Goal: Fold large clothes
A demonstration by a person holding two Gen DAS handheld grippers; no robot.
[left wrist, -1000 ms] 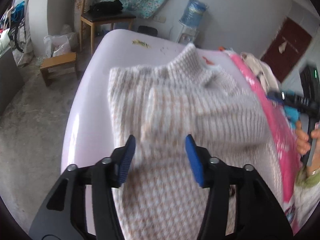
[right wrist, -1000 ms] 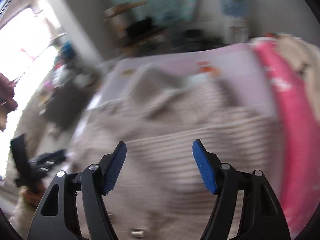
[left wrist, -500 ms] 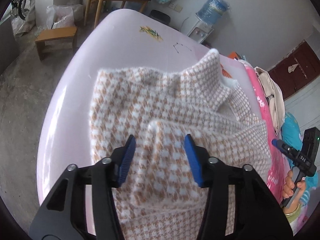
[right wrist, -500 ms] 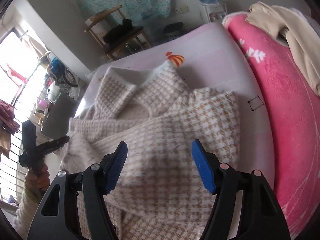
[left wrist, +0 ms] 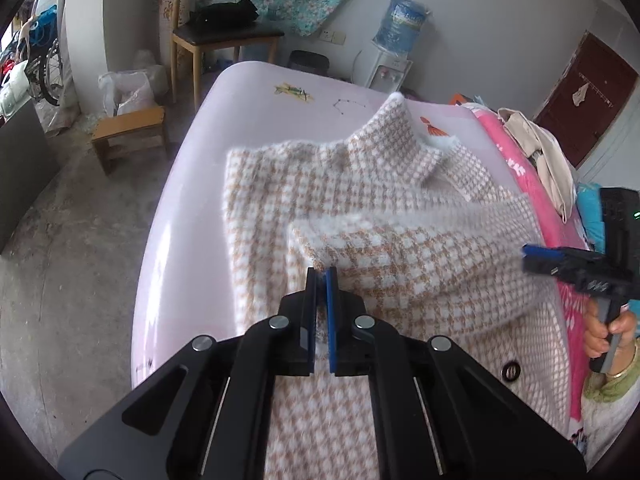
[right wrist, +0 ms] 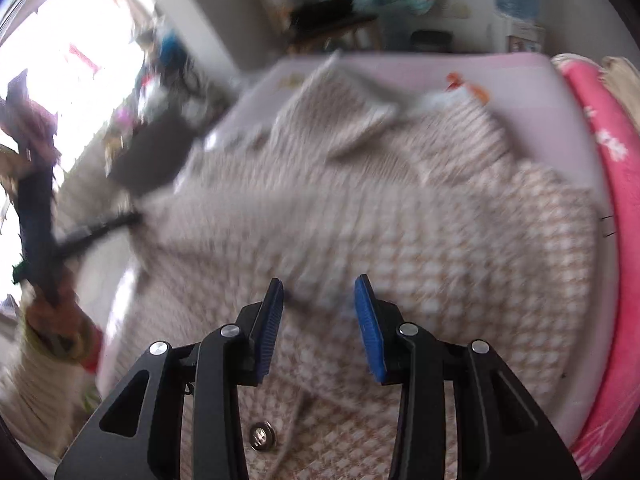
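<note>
A tan-and-white houndstooth coat [left wrist: 360, 200] lies spread on a pale pink bed [left wrist: 248, 92], collar toward the far end. One sleeve [left wrist: 420, 256] is folded across the body. My left gripper [left wrist: 321, 276] is shut on the cuff end of that sleeve. In the right wrist view, which is blurred, my right gripper [right wrist: 319, 292] is open just above the coat [right wrist: 400, 220], holding nothing. The right gripper also shows at the right of the left wrist view [left wrist: 580, 268], over the coat's right edge.
A pink blanket [right wrist: 612, 208] with other clothes lies along the bed's right side. A small wooden stool [left wrist: 128, 132], a chair [left wrist: 224, 36] and a water dispenser [left wrist: 396, 48] stand on the floor beyond the bed. A metal button [right wrist: 262, 436] sits on the coat's near part.
My left gripper has closed on the sleeve cuff; it was open half a second ago. My right gripper has narrowed a little, still open, and is moving, so its view is blurred.
</note>
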